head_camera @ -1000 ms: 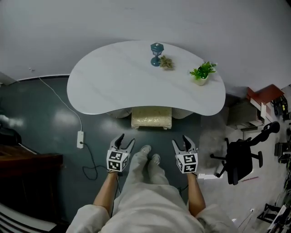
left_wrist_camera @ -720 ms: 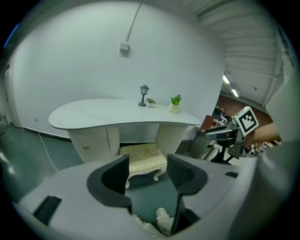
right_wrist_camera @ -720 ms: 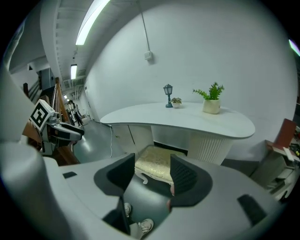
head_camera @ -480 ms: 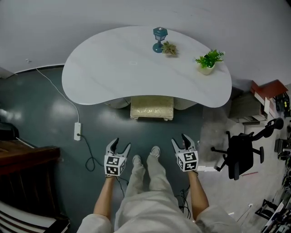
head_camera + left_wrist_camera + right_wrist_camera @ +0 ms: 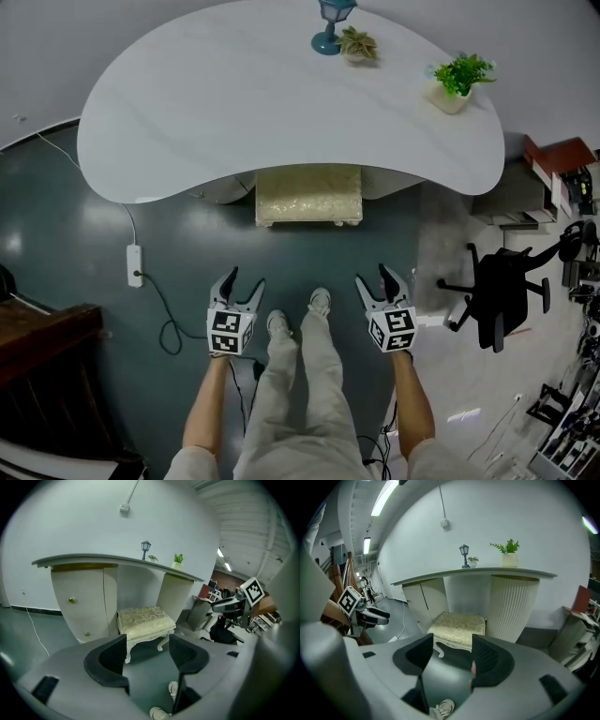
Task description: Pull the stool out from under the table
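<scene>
The dark green floor (image 5: 56, 216) is lying below a white curved table (image 5: 234, 103) at the top of the frame, and the stool (image 5: 308, 195) is sitting half under its near edge, at the centre. At lower left the left gripper (image 5: 246, 279) and at lower right the right gripper (image 5: 373, 277) are hanging well apart from the stool, their jaws wide and empty, having just been opening. If they are gripping only the soft cushion they may be slipping off, and an uneven pull may be tipping the stool.
</scene>
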A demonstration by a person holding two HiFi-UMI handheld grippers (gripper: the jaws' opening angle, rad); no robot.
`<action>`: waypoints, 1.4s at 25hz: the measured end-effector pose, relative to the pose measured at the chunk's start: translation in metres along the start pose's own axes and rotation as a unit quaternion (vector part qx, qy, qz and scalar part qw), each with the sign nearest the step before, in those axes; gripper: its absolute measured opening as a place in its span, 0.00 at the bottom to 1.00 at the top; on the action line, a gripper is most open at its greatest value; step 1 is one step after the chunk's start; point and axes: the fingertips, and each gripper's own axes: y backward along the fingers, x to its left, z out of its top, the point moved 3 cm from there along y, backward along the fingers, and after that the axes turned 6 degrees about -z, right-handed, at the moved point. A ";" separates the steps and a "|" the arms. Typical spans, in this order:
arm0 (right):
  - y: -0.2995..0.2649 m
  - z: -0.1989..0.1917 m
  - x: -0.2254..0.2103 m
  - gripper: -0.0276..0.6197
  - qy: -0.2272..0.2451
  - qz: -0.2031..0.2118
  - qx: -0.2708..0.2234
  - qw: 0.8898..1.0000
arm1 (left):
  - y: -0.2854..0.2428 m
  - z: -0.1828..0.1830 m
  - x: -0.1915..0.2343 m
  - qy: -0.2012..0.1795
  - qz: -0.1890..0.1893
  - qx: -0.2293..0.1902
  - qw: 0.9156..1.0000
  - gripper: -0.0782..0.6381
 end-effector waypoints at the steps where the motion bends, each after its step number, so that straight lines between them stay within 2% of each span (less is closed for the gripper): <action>1: -0.008 -0.010 0.000 0.42 -0.002 -0.001 0.001 1.000 | -0.009 -0.010 0.004 0.000 -0.002 0.003 1.000 0.47; 6: -0.062 -0.069 -0.009 0.44 -0.009 -0.004 0.017 1.000 | -0.062 -0.060 0.030 -0.002 -0.007 0.019 1.000 0.48; 14: -0.155 -0.145 -0.036 0.47 -0.015 -0.007 0.026 1.000 | -0.148 -0.124 0.075 0.006 0.012 0.019 1.000 0.49; 19: -0.210 -0.184 -0.059 0.49 -0.027 -0.023 0.030 0.999 | -0.199 -0.150 0.097 0.004 0.020 0.020 1.000 0.49; 26: -0.260 -0.211 -0.089 0.54 -0.015 -0.040 0.035 0.998 | -0.250 -0.166 0.118 -0.007 0.028 0.023 0.999 0.50; 35: -0.320 -0.214 -0.106 0.58 0.004 -0.035 0.044 0.998 | -0.297 -0.160 0.152 -0.014 0.044 0.027 0.999 0.51</action>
